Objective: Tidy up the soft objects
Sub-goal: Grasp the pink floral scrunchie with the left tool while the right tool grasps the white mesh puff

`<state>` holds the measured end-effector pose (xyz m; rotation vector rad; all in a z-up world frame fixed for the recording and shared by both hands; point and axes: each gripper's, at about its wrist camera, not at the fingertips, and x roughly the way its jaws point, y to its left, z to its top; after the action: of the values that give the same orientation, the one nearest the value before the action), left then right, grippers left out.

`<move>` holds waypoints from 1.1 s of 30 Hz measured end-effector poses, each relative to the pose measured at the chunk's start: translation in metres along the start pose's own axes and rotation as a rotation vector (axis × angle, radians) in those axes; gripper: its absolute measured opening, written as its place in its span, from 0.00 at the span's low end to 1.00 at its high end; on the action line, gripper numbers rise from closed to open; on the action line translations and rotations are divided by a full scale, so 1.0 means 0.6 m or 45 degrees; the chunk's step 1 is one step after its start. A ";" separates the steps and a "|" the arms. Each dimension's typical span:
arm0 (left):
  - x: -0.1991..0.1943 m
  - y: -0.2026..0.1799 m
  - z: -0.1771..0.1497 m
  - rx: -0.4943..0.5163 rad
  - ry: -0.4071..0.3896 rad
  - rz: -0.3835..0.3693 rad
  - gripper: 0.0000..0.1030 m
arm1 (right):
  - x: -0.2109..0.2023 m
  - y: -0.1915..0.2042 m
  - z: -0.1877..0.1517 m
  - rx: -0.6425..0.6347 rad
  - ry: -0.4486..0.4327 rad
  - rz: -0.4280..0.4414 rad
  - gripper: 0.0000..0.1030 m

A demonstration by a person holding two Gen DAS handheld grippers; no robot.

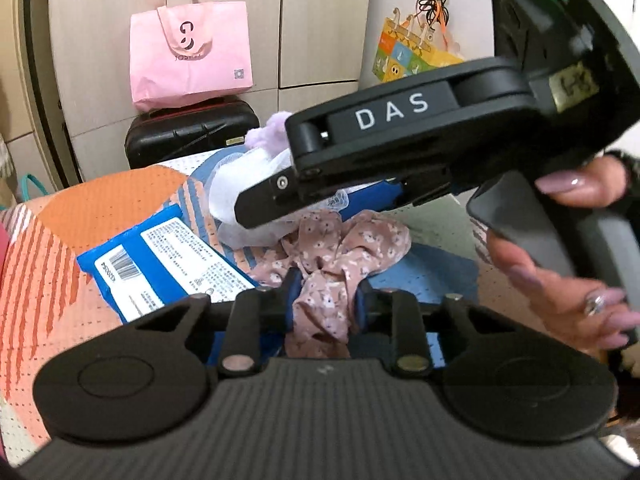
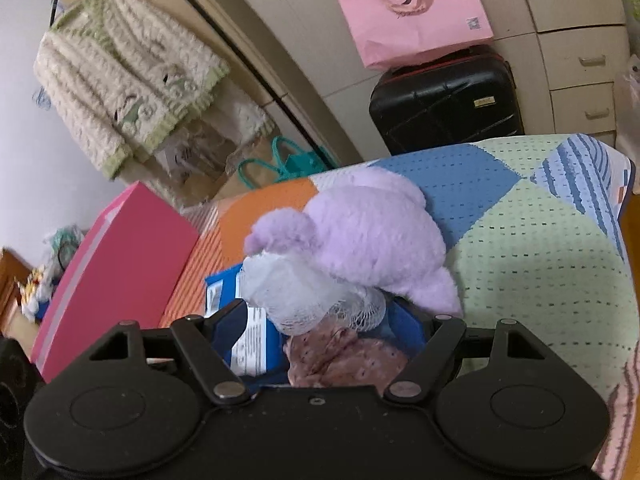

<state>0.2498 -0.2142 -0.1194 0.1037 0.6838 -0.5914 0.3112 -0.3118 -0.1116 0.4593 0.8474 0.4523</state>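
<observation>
Patchwork bedding (image 1: 64, 240) filled the left wrist view, and the left gripper (image 1: 325, 296) had its blue pads squeezed onto the pink floral cloth (image 1: 340, 248), beside a blue packet (image 1: 160, 256). From the right wrist view, the right gripper (image 2: 326, 340) stood wide open, gripping nothing, over that cloth, a white mesh puff (image 2: 296, 292) and the purple plush (image 2: 368, 236).

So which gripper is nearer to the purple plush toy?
Right. The right gripper is open just below the purple plush toy; the left gripper is farther back, shut on the floral cloth.
</observation>
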 end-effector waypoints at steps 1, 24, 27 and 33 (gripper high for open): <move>-0.001 0.002 -0.001 -0.008 0.000 -0.006 0.23 | 0.000 0.000 -0.003 0.005 -0.015 -0.001 0.79; -0.122 0.026 -0.032 -0.167 -0.107 -0.161 0.13 | -0.084 0.090 -0.081 -0.282 -0.214 -0.155 0.16; -0.120 0.027 -0.034 -0.144 -0.106 -0.104 0.13 | -0.087 0.090 -0.070 -0.265 -0.221 -0.194 0.25; -0.101 0.064 -0.036 -0.241 -0.058 -0.139 0.13 | -0.080 0.064 -0.038 -0.093 -0.195 -0.186 0.72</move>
<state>0.2213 -0.1474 -0.1022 -0.1241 0.7009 -0.6289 0.2580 -0.3024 -0.0748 0.3569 0.7084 0.3080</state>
